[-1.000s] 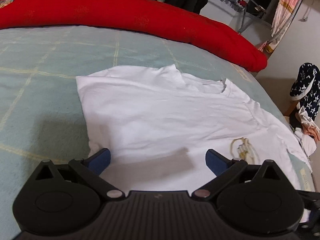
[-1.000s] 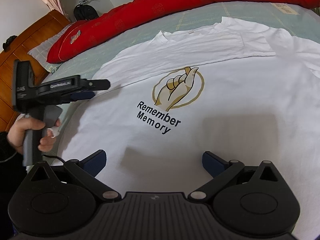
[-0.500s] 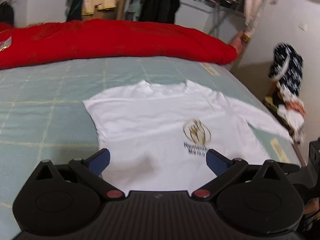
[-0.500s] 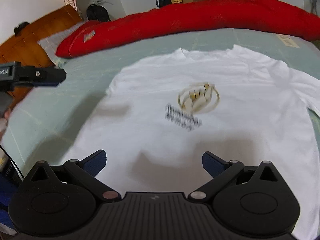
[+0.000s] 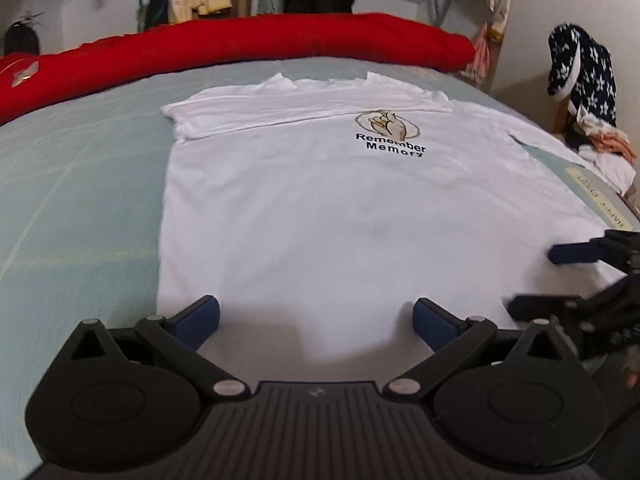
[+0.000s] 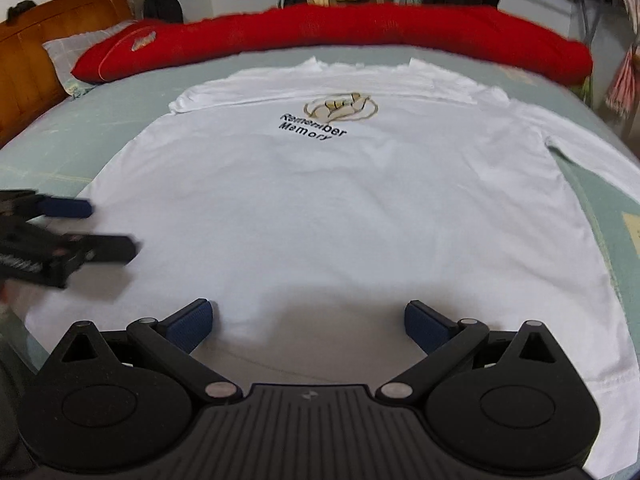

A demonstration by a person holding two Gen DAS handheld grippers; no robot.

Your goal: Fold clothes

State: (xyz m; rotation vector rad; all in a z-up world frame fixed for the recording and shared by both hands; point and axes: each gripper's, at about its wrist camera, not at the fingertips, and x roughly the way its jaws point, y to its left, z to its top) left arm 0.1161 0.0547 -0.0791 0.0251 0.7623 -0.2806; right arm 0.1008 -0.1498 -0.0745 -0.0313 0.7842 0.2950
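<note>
Two hand-held black grippers with blue finger pads hovered side by side over the near hem of a white cotton T-shirt (image 5: 320,208) printed with a gold hand emblem and the words "Remember Memory". The shirt lay face up and nearly flat on a pale green quilted bedspread (image 5: 80,184), collar toward a long red bolster (image 5: 240,52) at the far edge. One sleeve lay turned in across the chest below the collar; the other sleeve (image 6: 592,160) lay spread outward. The left gripper (image 5: 316,318) stood with its jaws wide apart and nothing between them, above the hem toward one lower corner. The right gripper (image 6: 308,316) was equally wide and empty, above the hem toward the other corner. This paired placement probably suited a hold on both hem corners, though the partly tucked shirt fits either a fold under way or one being laid out again.
</note>
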